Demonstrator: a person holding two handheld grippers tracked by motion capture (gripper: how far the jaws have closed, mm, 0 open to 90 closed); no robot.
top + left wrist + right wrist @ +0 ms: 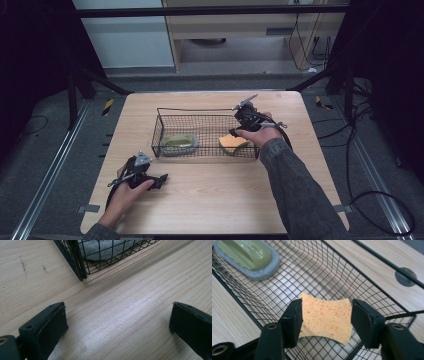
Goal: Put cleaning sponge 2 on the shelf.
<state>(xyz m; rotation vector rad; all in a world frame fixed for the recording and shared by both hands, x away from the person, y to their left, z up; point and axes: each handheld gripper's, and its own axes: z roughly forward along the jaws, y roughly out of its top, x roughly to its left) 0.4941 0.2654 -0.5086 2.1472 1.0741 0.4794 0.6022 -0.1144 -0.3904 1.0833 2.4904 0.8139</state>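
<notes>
Right gripper (325, 315) fingers parted, flanking flat orange rectangular sponge (327, 318) lying in black wire basket (372, 285); no firm clamp evident. Left gripper (117, 322) released, idle over bench (125, 305).

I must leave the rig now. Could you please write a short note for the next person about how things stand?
Right tongs: over the basket, jaws either side of the orange sponge; whether the pads press it is unclear.
Left tongs: open, resting on the table near the basket's corner.
Things: orange sponge at the basket's right end, green-handled scrubber at its left end.
Done: both items are in the basket.
Left: back the right tongs away from the sponge, probably.
</notes>
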